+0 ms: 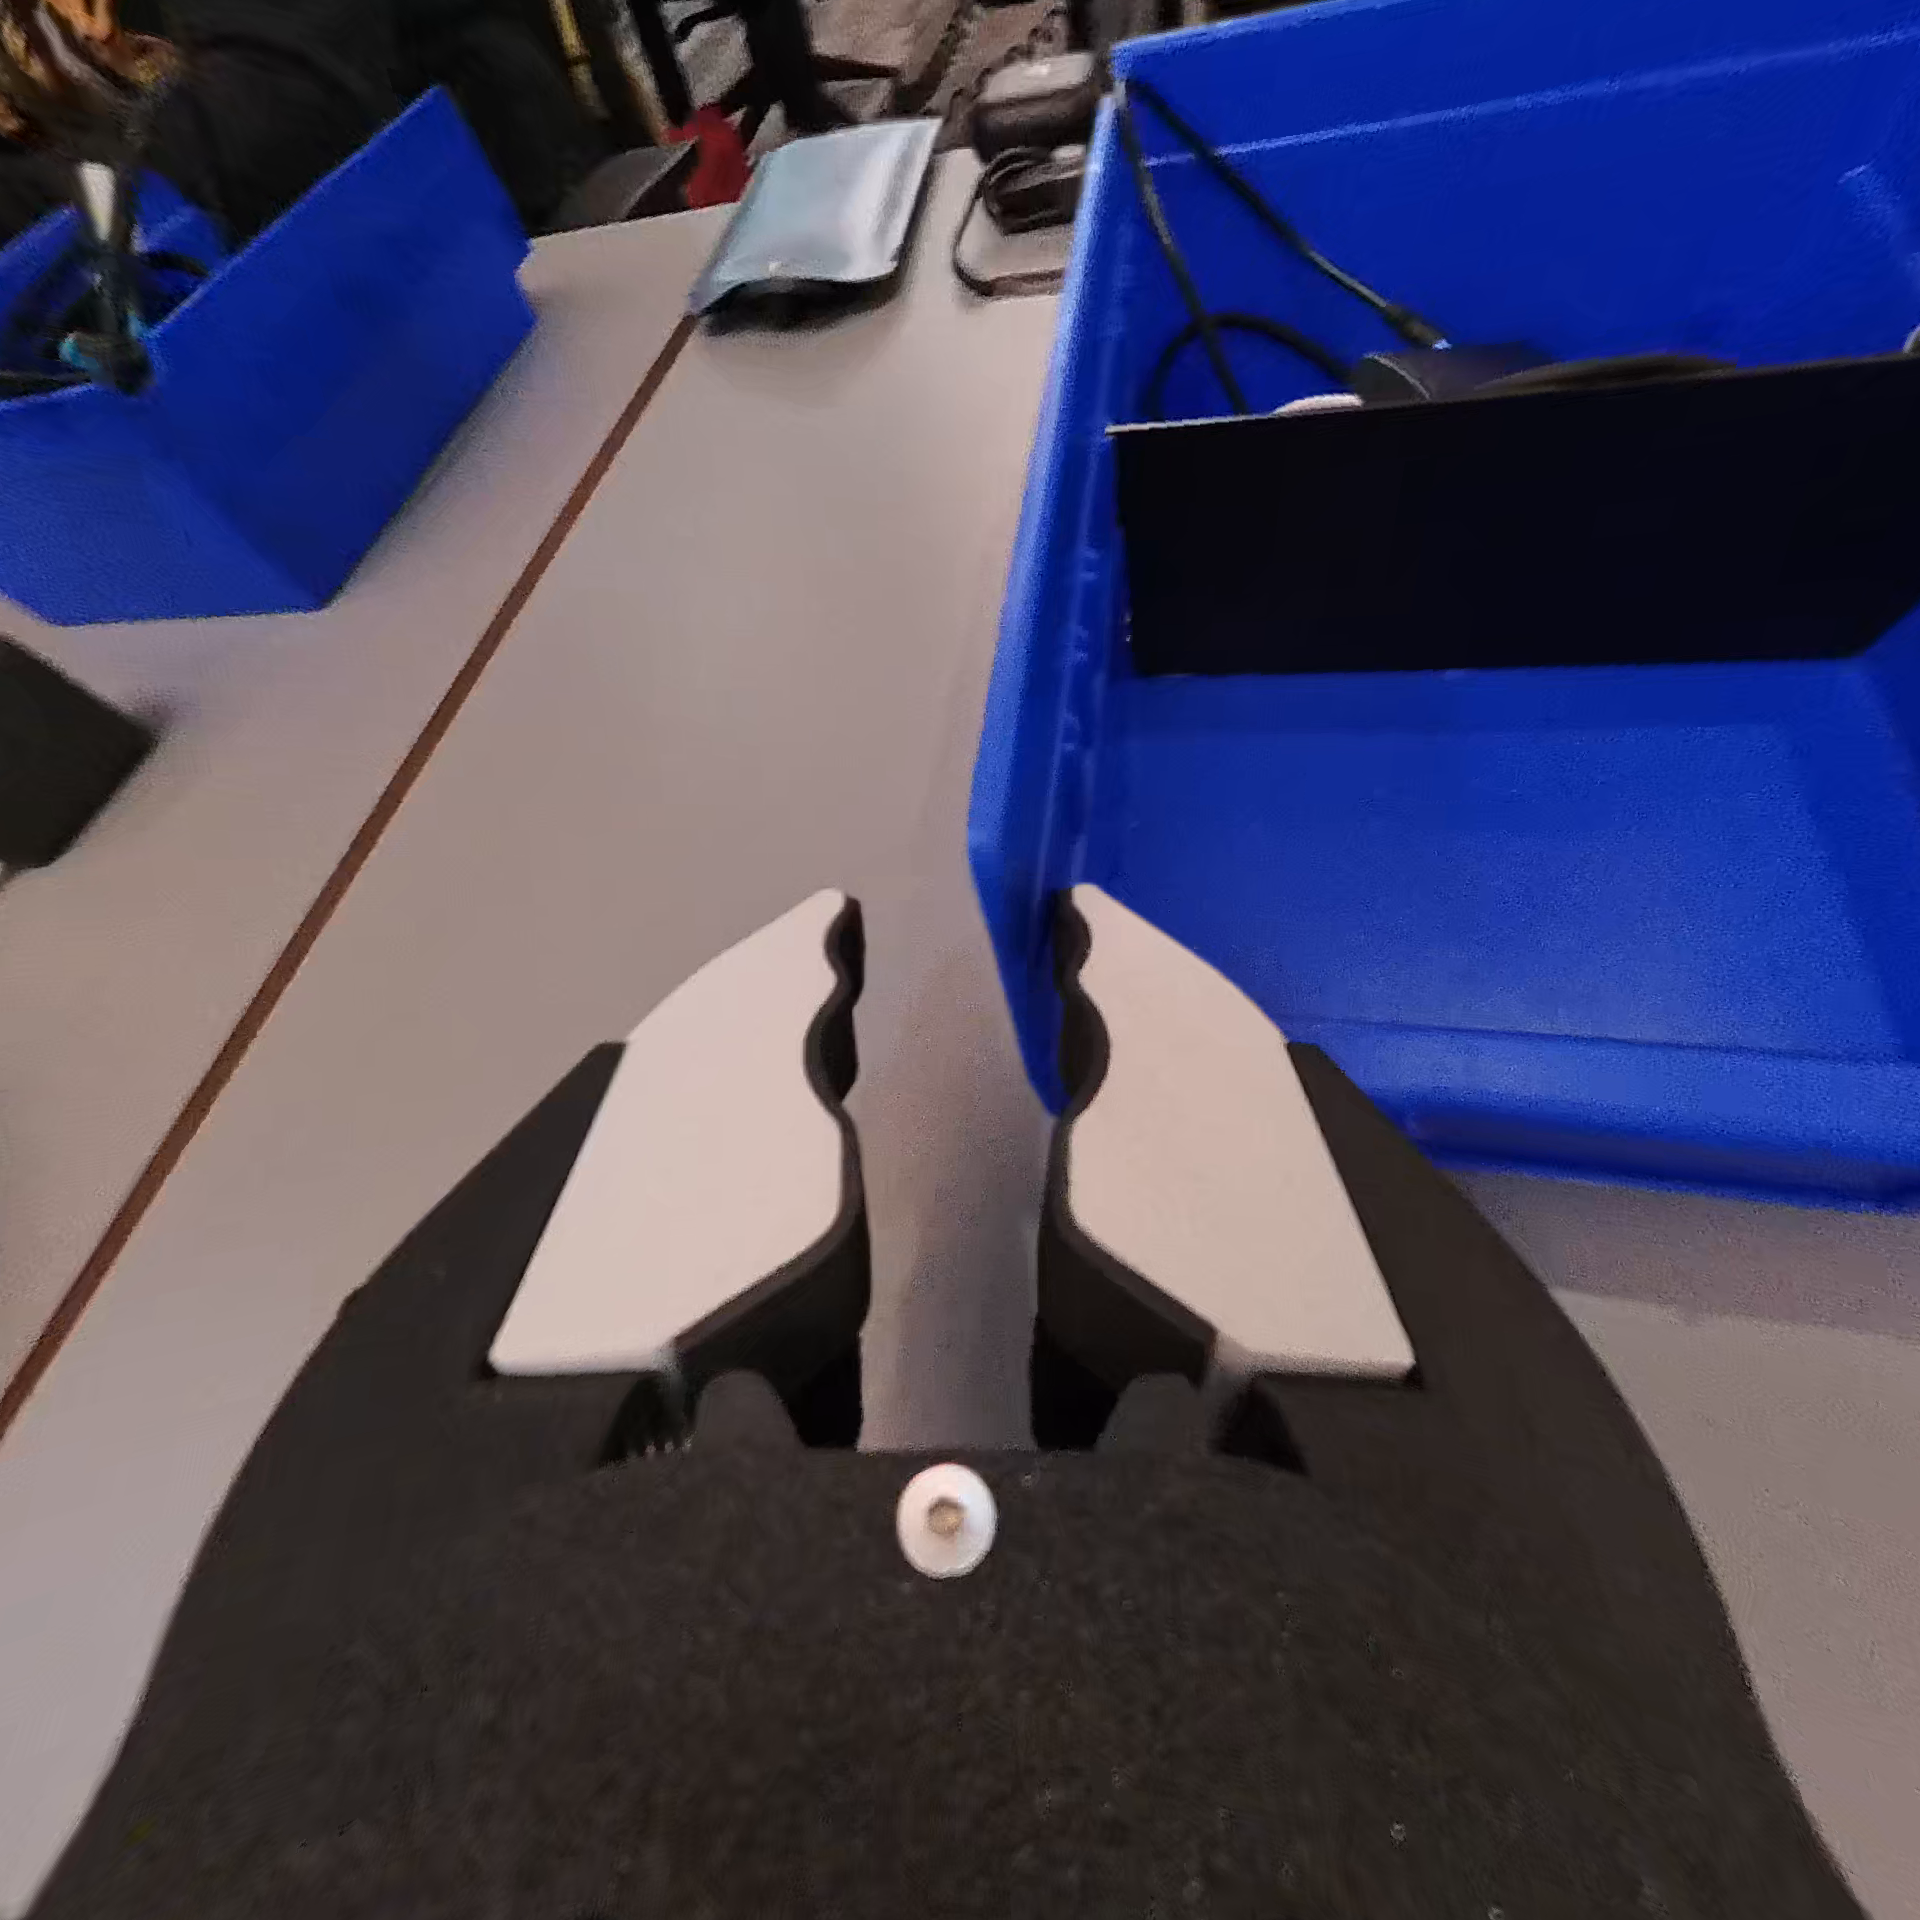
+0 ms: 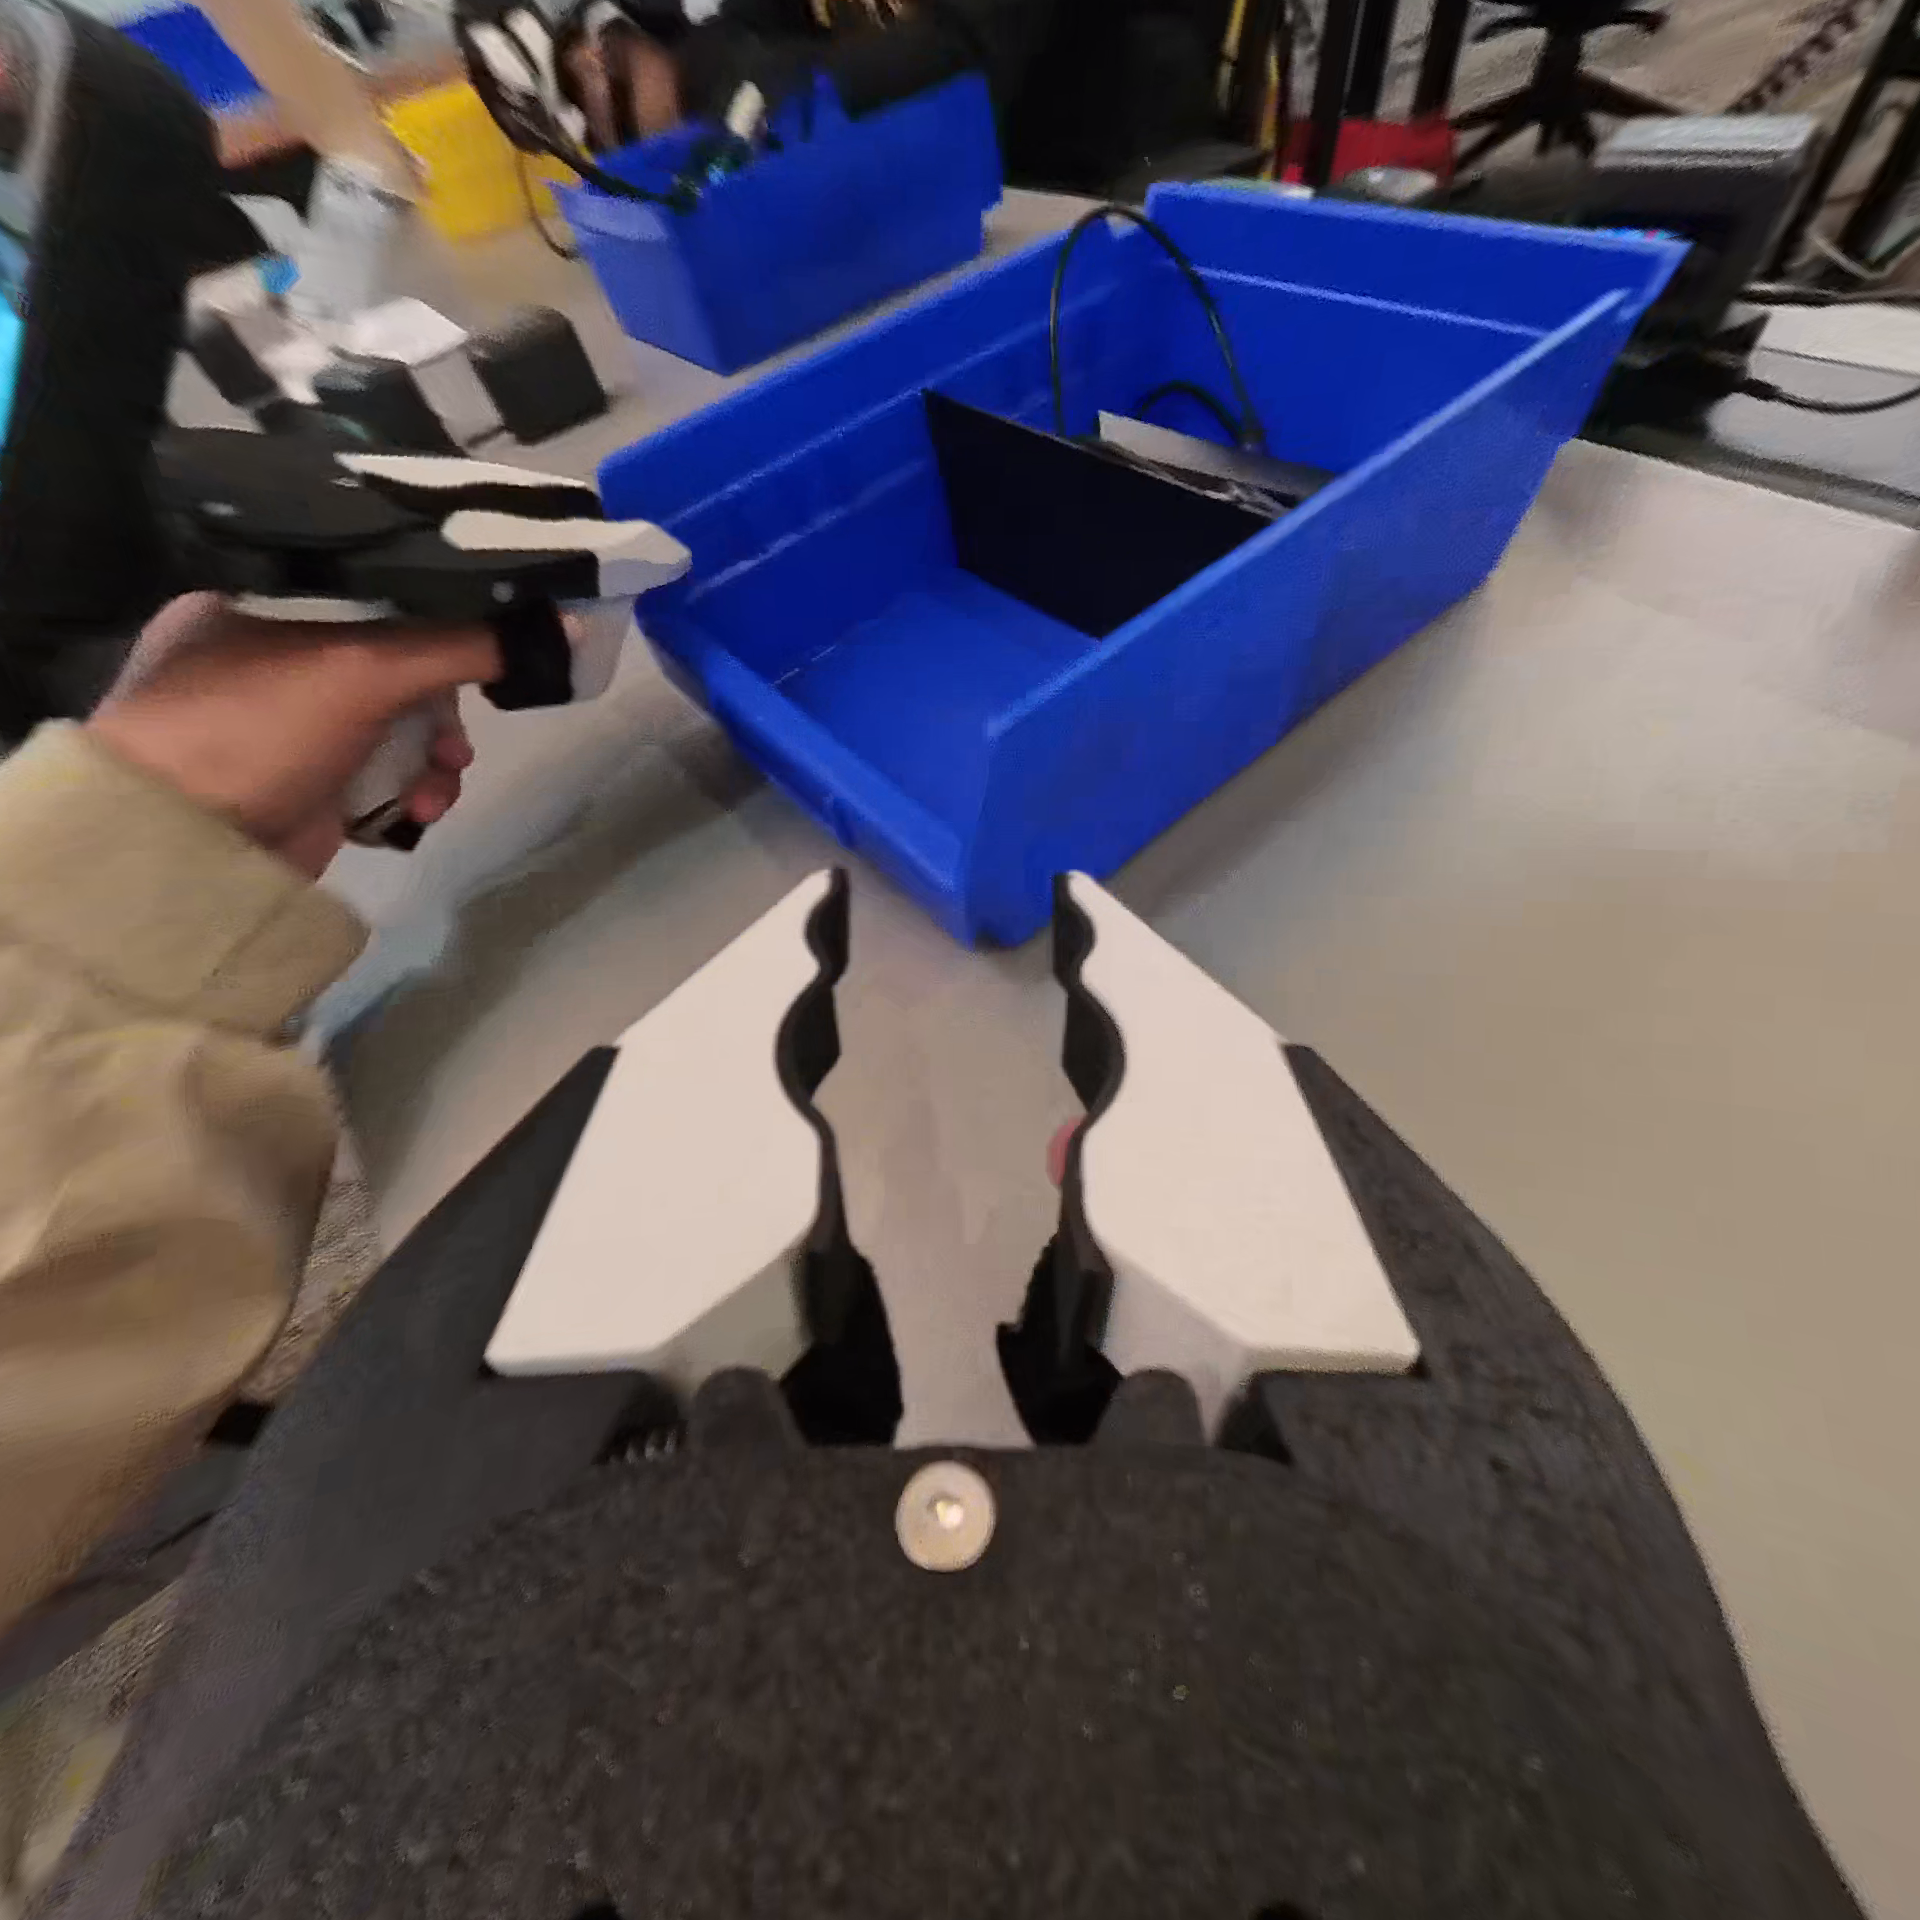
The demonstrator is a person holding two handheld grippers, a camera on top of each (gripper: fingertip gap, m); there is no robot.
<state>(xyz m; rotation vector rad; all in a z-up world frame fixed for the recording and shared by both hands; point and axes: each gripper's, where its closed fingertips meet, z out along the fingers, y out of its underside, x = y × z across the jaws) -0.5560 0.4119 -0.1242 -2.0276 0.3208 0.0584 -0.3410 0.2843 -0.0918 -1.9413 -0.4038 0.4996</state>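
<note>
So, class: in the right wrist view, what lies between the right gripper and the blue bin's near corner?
Only bare grey table separates the right gripper from the blue bin.

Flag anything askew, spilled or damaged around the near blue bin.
Nothing spilled or broken. One oddity: a black cable arches up above the blue bin's back compartment, behind the black divider. The front compartment is empty.

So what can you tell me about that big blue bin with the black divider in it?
The blue bin looks like plastic, open-topped with sloped walls and a lower front lip. It sits on the grey table. An upright black divider splits it: the near compartment looks empty, the far one holds black cables and dark items. The left gripper hovers near its corner; contact is unclear.
</note>
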